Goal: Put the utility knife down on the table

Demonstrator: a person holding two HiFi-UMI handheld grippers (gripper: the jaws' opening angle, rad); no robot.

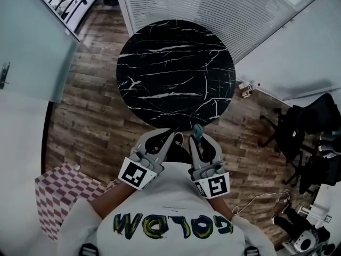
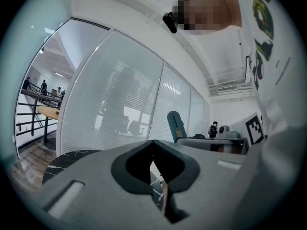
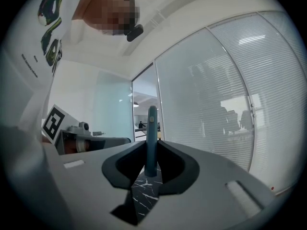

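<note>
Closest to you is your own white shirt (image 1: 170, 212), and just in front of it the two grippers are held side by side, both pointing level toward the round black marble table (image 1: 160, 63). On the left, the left gripper (image 2: 153, 145) has its jaws brought together with nothing between them, so it has no part in the work at this moment. On the right, the right gripper (image 3: 151, 171) is closed on the utility knife (image 3: 152, 128). The teal body stands upright between the two pads, gripped near its lower end, and most of its length rises above the jaws. In the head view the knife is at the near rim of the table, not yet well over the top, and through the gap under the right jaws you can see a piece of the marble ahead and below. I judge that you are in the carrying step: the knife is held, but the putting down has not begun. The next move calls for you to bring the right gripper forward until the knife is clearly above the table top, then to lower it. Because the knife stands on its end, I think you must tilt it toward flat first — otherwise it may fall over when you open the jaws. The table top is bare, so any place well inside the rim should serve.
</note>
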